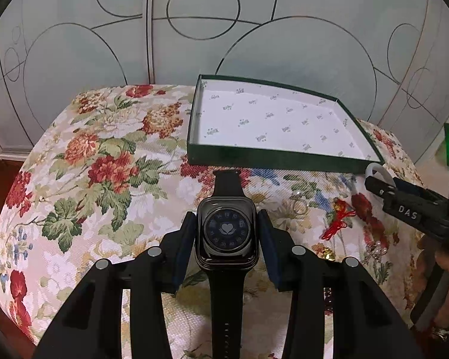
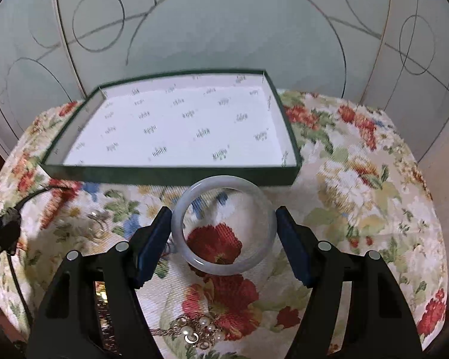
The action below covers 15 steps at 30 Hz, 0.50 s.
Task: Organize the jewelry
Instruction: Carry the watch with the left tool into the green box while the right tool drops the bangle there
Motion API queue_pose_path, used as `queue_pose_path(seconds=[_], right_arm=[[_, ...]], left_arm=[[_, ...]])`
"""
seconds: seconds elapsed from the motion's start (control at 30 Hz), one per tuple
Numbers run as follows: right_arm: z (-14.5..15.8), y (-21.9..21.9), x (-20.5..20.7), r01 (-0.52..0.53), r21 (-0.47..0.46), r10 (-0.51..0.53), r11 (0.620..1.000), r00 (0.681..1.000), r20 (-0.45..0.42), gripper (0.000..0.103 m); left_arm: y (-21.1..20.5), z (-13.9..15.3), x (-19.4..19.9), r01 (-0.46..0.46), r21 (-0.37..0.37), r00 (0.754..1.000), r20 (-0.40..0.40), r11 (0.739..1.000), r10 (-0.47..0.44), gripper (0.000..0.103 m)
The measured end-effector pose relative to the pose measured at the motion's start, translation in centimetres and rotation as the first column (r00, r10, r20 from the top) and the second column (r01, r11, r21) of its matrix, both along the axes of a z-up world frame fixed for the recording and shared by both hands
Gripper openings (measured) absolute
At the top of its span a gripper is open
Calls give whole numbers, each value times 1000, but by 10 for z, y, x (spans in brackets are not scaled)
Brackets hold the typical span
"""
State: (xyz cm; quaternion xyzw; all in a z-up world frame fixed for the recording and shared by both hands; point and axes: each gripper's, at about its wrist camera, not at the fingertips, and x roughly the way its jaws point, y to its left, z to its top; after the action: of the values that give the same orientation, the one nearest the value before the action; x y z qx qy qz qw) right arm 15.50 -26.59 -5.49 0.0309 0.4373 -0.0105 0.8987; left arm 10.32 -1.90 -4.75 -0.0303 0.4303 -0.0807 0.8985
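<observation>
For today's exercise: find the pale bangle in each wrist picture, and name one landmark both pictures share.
Left wrist view: bangle at the far right edge, mostly hidden behind the right gripper's tip, near the box's corner.
Right wrist view: bangle at centre, between the right gripper's pads.
Shared landmark: the green box.

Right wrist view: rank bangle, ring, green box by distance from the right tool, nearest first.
1. Bangle: between the right tool fingers, centre.
2. Ring: on the floral cloth, left of the tool.
3. Green box: beyond the bangle, at the back.
</observation>
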Motion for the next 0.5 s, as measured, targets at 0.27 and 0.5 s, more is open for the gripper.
queue_pose_path(seconds=[0.27, 0.5], right_arm=[[28, 4, 2, -23, 22, 21, 999, 998, 59, 71], [36, -2, 34, 2, 45, -6, 999, 997, 82, 71]], left_arm=[[-3, 23, 2, 12, -21, 999, 41, 1000, -11, 43], [-8, 32, 37, 6, -4, 997, 71, 1000, -6, 43]])
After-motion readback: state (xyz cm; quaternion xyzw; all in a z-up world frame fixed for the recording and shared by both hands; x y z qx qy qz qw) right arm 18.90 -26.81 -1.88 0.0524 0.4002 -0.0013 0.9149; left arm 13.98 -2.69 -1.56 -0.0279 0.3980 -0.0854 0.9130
